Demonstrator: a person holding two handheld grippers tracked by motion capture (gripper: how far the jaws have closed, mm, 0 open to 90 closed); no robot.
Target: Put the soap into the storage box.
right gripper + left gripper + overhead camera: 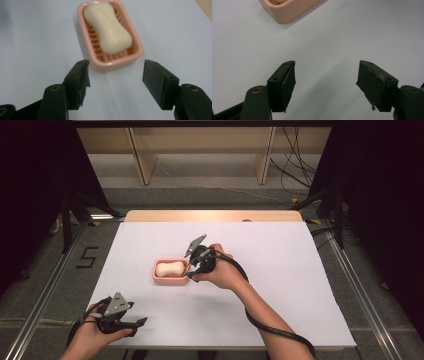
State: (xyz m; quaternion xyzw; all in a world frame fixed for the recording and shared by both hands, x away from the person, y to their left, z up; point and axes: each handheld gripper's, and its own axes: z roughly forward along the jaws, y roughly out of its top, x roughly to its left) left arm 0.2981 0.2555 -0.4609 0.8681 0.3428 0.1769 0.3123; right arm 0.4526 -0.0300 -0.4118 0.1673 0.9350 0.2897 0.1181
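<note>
A pink soap dish point(171, 279) sits near the middle of the white worktop point(280, 290), a cream soap bar point(170, 268) lying in it; the right gripper point(191, 271) stands just beside the dish's right end, jaws spread wide and empty; the left gripper point(141, 322) rests at the worktop's near left corner, jaws likewise wide apart, holding nothing.

This looks like a lab or test room, not a home. The table point(280, 285) has a plain white sheet over it and stands between dark curtains point(30, 195) on both sides. Metal rails point(42, 295) run along the grey floor. Loose cables point(295, 165) lie past the table's far edge, near bare wooden shelves point(200, 150).
</note>
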